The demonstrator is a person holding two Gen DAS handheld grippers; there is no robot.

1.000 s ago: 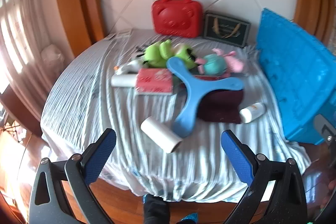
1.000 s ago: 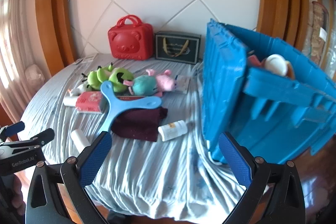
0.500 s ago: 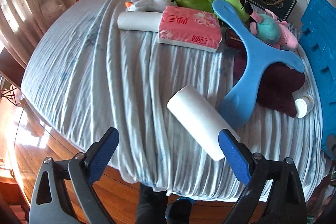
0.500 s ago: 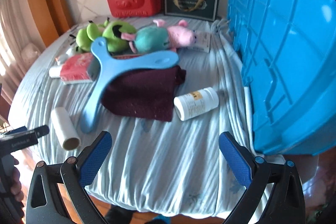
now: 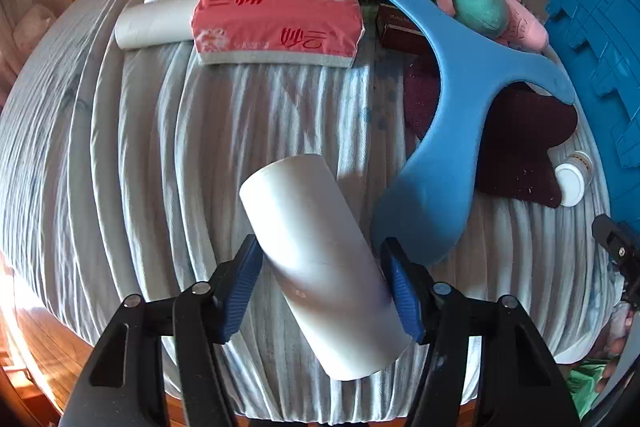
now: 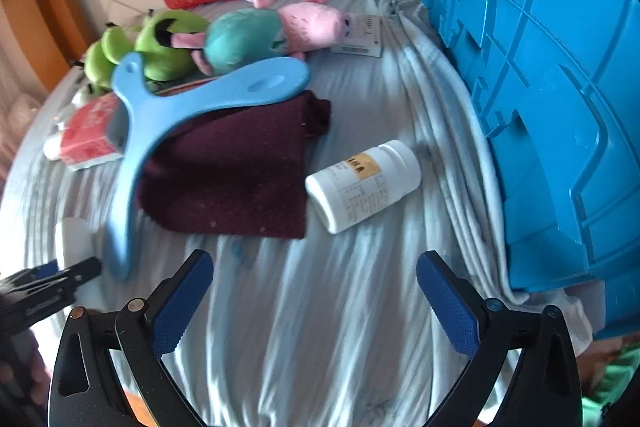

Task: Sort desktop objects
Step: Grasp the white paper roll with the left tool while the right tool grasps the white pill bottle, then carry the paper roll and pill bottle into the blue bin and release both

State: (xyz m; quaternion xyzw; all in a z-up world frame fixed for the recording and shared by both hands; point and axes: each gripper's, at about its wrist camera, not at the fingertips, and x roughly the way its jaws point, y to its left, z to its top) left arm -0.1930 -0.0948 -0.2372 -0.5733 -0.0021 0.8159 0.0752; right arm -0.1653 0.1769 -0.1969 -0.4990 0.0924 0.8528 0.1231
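Left hand-held gripper (image 5: 322, 287): jaws have just been closing; the blue pads now sit against both sides of the white roll (image 5: 320, 267), nearer its open end.
White roll: lies tilted on the cloth-covered desk (image 5: 120, 167), just beside the blue three-armed plastic piece (image 5: 448, 131). Judged light, hollow and smooth-skinned; a hard squeeze could dent it, and it may pivot if held off-centre.
Grip advice: across the middle, moderate pressure.
Right hand-held gripper (image 6: 314, 301): jaws wide apart, nothing between them, above bare cloth.
White bottle (image 6: 364, 183): on its side, near the blue crate (image 6: 560, 107), touching the maroon cloth (image 6: 236, 171). Judged rigid and slick, liable to roll; take it across the body.
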